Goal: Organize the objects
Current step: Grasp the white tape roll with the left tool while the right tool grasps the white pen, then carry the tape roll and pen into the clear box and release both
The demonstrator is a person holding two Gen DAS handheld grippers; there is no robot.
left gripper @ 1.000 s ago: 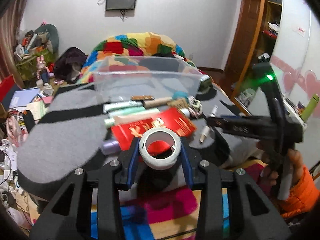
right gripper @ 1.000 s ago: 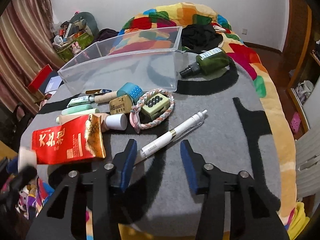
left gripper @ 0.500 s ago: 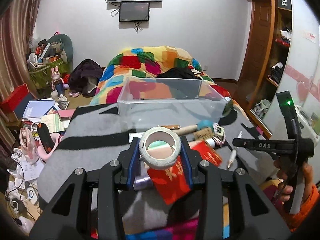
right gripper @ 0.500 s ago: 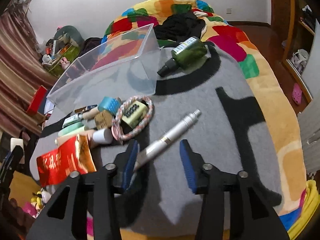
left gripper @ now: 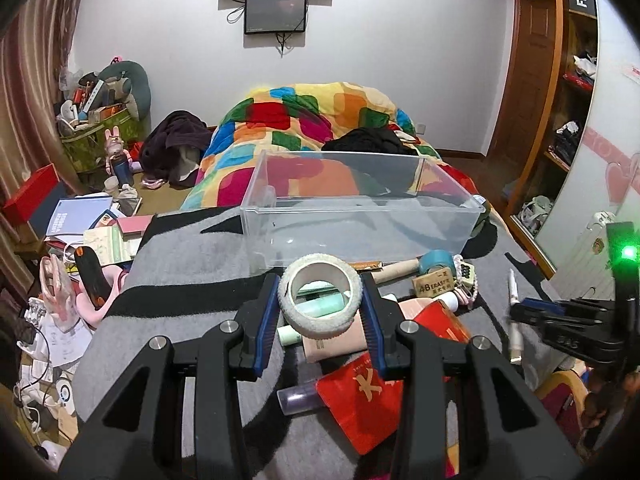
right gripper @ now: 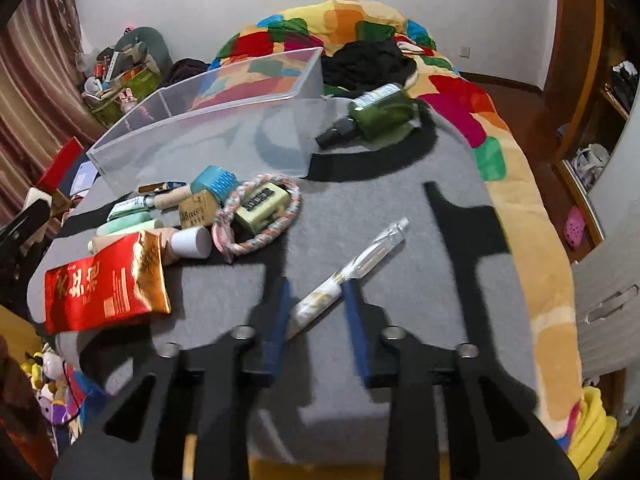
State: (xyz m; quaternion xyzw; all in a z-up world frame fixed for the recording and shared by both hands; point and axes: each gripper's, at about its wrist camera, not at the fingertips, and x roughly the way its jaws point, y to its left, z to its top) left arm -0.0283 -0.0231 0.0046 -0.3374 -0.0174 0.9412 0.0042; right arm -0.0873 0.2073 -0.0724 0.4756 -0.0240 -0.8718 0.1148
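The roll of tape (left gripper: 320,294) sits squeezed between the two blue pads of the left gripper (left gripper: 320,312), held up in the air just in front of the clear plastic bin (left gripper: 360,216). The roll looks light and a bit soft on its fuzzy rim, so it should not slip, and a hold across its round sides looks like a good one. It probably only needs a short trip over the near wall of the bin.

The pen (right gripper: 348,276) lies on the gray blanket (right gripper: 400,208), with its white end between the pads of the right gripper (right gripper: 316,312). The jaws are closing on it, but the picture is blurry, so whether both pads press on it yet is hard to tell. The pen looks thin, hard and smooth. It could roll or tip, so a hold nearer its middle would likely be steadier than one at the end.

Close by are a red packet (right gripper: 106,284), a rope ring (right gripper: 260,216) and a green bottle (right gripper: 380,114).
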